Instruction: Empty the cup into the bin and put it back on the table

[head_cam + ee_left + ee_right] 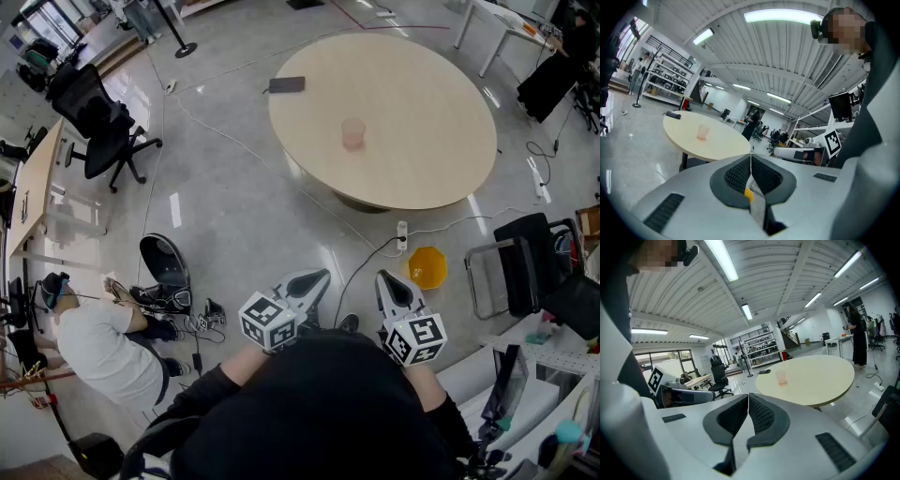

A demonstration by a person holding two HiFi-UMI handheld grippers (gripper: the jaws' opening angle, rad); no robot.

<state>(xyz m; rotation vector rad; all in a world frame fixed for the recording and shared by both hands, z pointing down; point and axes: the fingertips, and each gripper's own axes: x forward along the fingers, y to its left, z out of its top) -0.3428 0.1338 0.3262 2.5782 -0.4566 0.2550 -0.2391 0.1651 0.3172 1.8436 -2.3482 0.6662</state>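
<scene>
Cup: we see a small translucent pinkish plastic cup [353, 132] standing upright near the middle of the round beige worktop [441, 159], well apart from both grippers. Its base looks redder than its wall, perhaps from some contents, but it is too small for us to be sure.
Left gripper: the left gripper [322, 275] is low in front of our body and aims towards the worktop. In its own view the dark ribbed fingers [738, 176] are pressed together with nothing between them.
Right gripper: the right gripper [383, 277] is just beside the left one, aimed the same way. Its fingers [764, 416] are likewise closed tight on nothing.
Bin: a yellow bin [427, 267] sits on the grey floor near the worktop's near edge, between the worktop and the right gripper, with a white power strip [401, 236] beside it.
Also on the worktop: a flat dark rectangular object [287, 84] lies at the far left edge, apart from the cup.
Surroundings: a person in a white top [103, 347] crouches on the floor to our left, and a black office chair [98, 127] stands further off.
</scene>
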